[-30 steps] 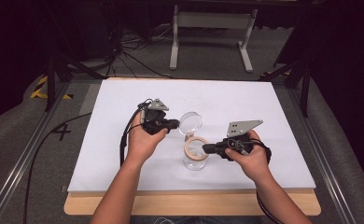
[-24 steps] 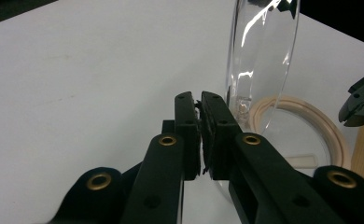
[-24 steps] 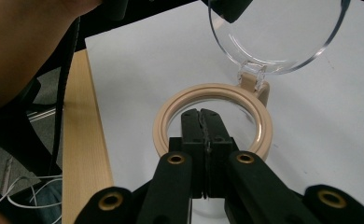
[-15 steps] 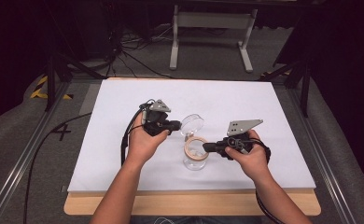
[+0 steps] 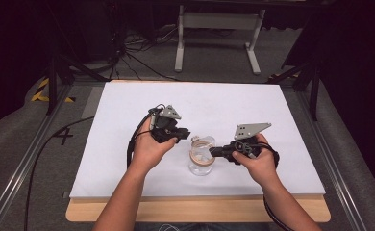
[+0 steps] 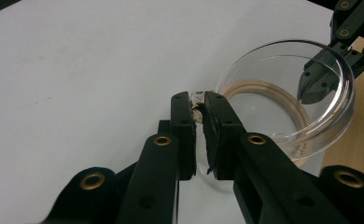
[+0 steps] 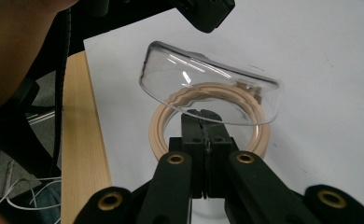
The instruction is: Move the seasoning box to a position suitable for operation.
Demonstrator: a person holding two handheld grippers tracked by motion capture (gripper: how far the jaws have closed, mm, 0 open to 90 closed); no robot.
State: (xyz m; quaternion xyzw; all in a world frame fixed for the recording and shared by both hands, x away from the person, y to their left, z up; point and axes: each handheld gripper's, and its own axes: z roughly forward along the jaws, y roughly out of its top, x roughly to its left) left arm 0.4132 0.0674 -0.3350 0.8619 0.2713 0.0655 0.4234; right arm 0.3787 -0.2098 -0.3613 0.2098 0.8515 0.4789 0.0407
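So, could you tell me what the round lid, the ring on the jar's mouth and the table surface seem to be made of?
The lid looks like clear glossy glass or hard plastic: see-through, with bright highlights. The ring looks like matte beige rubber or silicone, probably a seal, opaque and dull. The table surface looks like a matte white sheet over light wood, whose grain shows at the edge.

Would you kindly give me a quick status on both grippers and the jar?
Left gripper shut on clear lid, tilted above jar. Right gripper shut on jar's tan rim. Nothing in the way.
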